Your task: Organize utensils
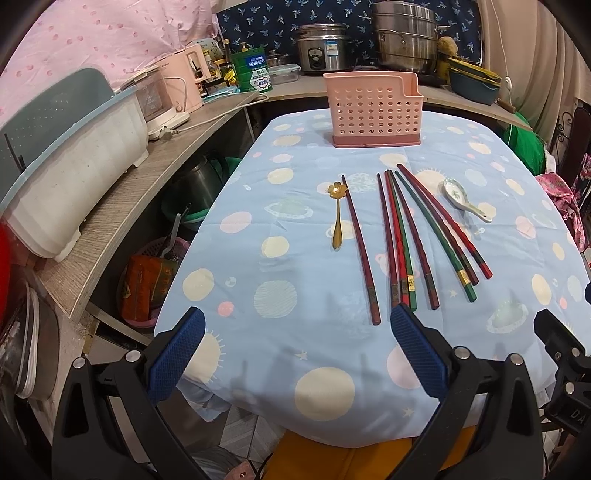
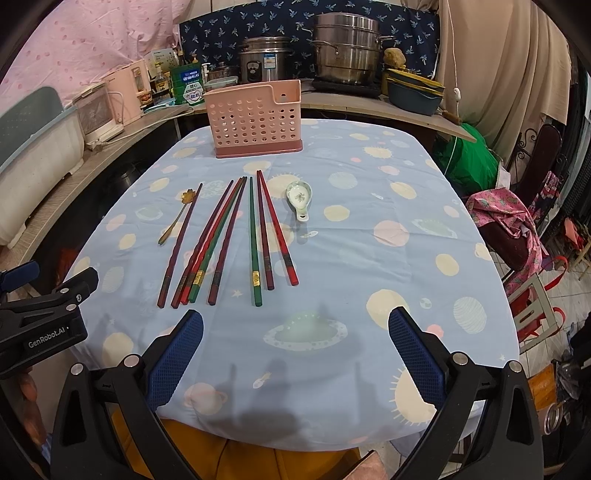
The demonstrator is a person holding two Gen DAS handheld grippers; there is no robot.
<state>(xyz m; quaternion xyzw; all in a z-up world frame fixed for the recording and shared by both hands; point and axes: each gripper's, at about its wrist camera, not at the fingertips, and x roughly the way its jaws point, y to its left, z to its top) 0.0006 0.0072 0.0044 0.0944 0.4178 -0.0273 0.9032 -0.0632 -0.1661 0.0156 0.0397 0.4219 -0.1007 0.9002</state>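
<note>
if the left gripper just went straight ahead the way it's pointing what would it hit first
Probably the lone dark red chopstick, whose near end lies just ahead of the open left gripper. Depth is unclear, so it may pass above it.

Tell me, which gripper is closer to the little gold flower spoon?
Left. The left gripper sits at the table's near edge almost straight in front of the gold flower spoon. The right gripper is farther to the right, with the chopsticks between it and the spoon.

Planet-print blue tablecloth [image 1: 295, 350], wooden side counter [image 1: 122, 218], pink dotted wall fabric [image 1: 110, 33], steel pots [image 2: 345, 48] behind.
</note>
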